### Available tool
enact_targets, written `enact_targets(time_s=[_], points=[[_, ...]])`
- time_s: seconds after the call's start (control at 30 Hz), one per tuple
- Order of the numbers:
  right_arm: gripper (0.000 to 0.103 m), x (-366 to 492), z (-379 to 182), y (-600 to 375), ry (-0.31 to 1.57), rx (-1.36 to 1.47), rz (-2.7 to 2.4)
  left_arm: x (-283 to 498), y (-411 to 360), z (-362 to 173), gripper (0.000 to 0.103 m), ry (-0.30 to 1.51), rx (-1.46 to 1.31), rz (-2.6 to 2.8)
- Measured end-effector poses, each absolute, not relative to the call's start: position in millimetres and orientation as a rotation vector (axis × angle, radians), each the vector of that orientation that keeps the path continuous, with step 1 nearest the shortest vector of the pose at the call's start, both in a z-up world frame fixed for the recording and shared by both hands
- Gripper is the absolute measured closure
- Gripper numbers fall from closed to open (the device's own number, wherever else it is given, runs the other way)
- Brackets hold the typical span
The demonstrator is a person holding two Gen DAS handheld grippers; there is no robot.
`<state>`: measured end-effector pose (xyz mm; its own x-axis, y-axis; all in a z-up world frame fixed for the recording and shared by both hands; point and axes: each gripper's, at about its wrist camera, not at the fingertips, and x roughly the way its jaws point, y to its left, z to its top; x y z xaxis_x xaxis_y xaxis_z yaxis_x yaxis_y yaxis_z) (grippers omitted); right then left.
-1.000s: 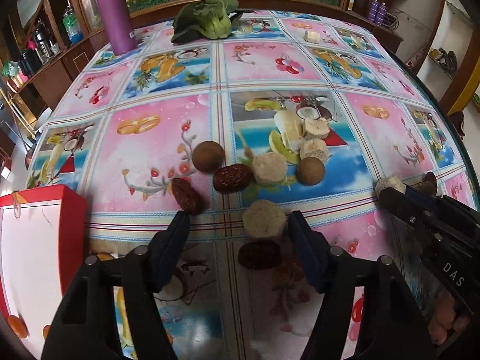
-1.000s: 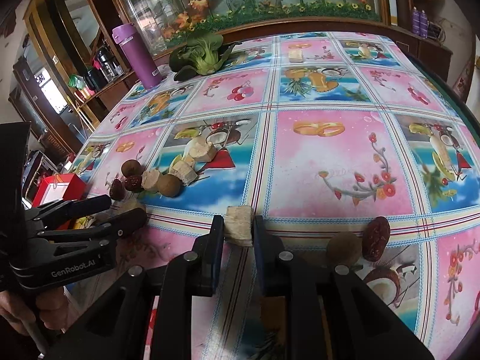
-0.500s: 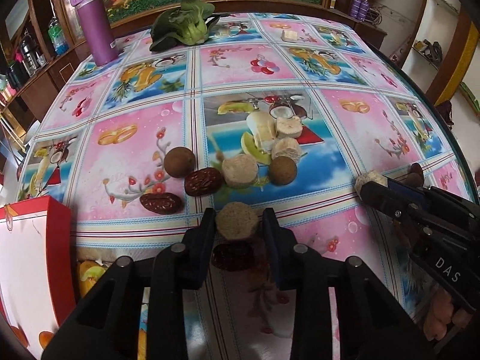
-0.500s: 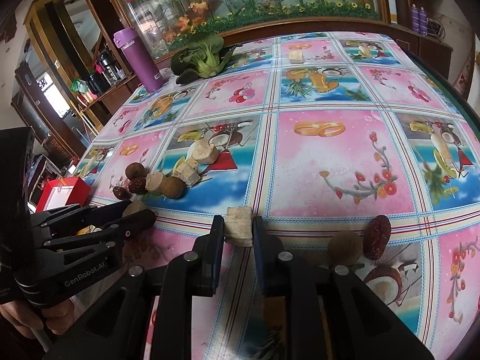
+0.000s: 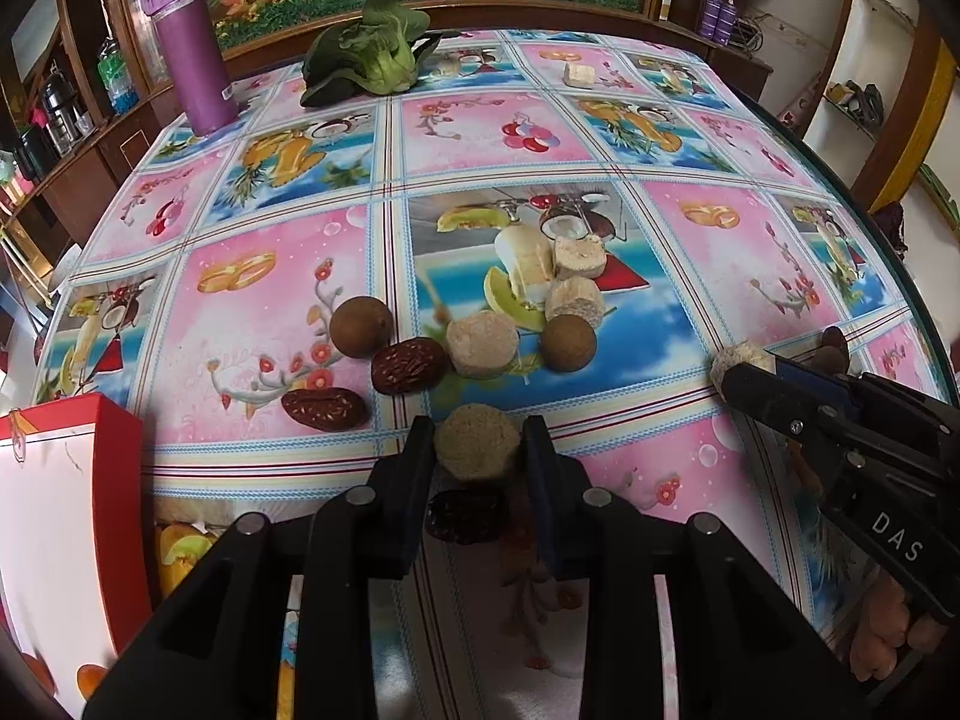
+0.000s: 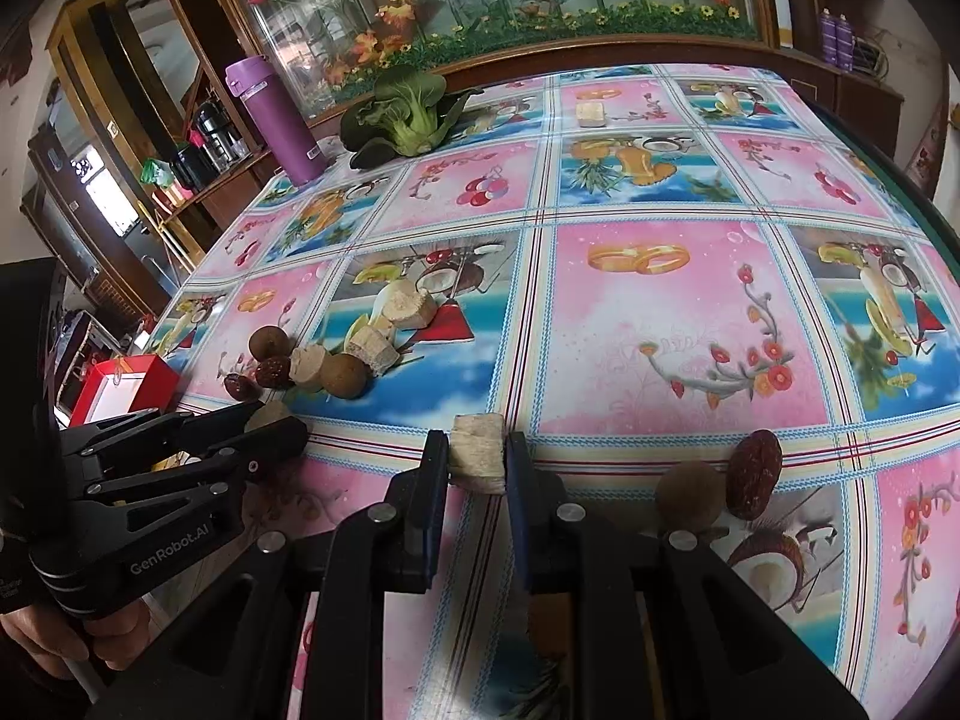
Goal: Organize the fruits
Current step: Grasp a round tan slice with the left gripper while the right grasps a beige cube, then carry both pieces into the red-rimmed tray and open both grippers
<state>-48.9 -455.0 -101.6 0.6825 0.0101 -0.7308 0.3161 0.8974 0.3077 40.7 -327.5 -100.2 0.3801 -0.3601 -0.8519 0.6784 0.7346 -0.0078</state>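
**Q:** Shut since one second earlier: left gripper [image 5: 477, 429], then spread wide, now pinching round pale slice [image 5: 476, 443]. Right gripper [image 6: 477, 441]?

**A:** Unchanged; pressed on squarish pale chunk [image 6: 477, 457], low over the table [image 5: 660, 450].

**Q:** Best way to lift on the left?

**A:** Probably straight up first, no dragging, keeping clear of the dark date [image 5: 465, 516] just below and behind the jaws. Crumbly-looking slice, so only a gentle squeeze.

**Q:** Then where?

**A:** Likely forward to the matching pale slices [image 5: 482, 343] ahead of the jaws, beside a brown round fruit [image 5: 360, 327]. Possibly the red box [image 5: 66, 516], far left of the jaws; cannot tell which.

**Q:** Hazards?

**A:** Nudging the wrinkled date [image 6: 755, 474] and round fruit [image 6: 690, 501] just right of the right jaws. Also bumping one gripper against the other, being near together.
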Motion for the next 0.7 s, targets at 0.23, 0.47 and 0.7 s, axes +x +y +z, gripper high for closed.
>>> enact_targets(time_s=[0.23, 0.47, 0.7], points=[[0.086, -51, -100, -455, 0.791, 0.427, -0.191, 39, -326, -96, 0.072, 0.962, 0.357, -0.696], [0.086, -61, -83, -451, 0.662, 0.386, -0.207, 35, -306, -65, 0.072, 0.894, 0.299, -0.682], [0.086, -70, -69, -450, 0.542, 0.339, -0.256, 25, -247, -20, 0.072, 0.763, 0.243, -0.558]])
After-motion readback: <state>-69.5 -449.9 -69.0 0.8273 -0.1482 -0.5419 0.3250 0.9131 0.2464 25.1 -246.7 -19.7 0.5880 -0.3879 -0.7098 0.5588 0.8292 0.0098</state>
